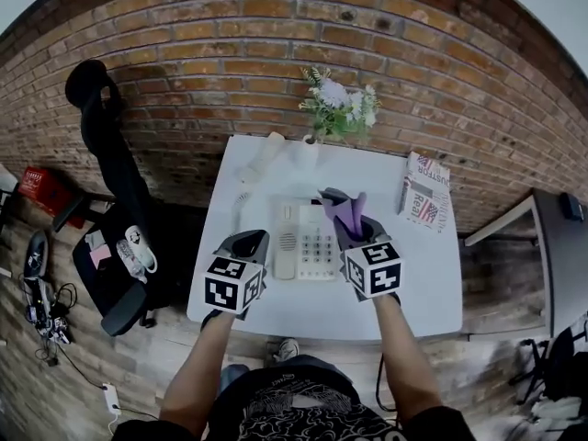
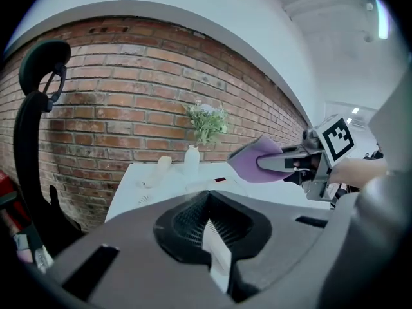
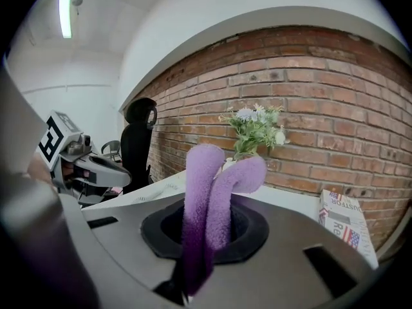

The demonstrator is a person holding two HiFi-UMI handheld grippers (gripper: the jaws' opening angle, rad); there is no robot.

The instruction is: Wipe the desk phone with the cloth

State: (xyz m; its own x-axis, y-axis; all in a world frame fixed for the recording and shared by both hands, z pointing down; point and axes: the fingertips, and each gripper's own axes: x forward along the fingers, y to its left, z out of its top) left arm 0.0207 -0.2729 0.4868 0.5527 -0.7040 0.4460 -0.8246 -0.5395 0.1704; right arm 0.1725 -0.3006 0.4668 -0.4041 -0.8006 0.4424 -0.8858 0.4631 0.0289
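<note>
A white desk phone [image 1: 306, 239] sits in the middle of the white table [image 1: 413, 283]. Its handset [image 1: 260, 159] lies off the cradle at the back left, and its coiled cord [image 1: 241, 200] runs along the table. My right gripper [image 1: 347, 217] is shut on a purple cloth [image 1: 349, 209], held over the phone's right edge. In the right gripper view the cloth [image 3: 209, 192] stands up folded out of that gripper [image 3: 206, 237]. My left gripper [image 1: 248, 244] hovers at the phone's left side, shut with nothing in it [image 2: 212, 237].
A vase of flowers [image 1: 342, 108] stands at the table's back edge against the brick wall. A folded newspaper [image 1: 425, 191] lies at the back right. A black office chair [image 1: 110, 182] stands left of the table. A second desk [image 1: 551, 246] is at the right.
</note>
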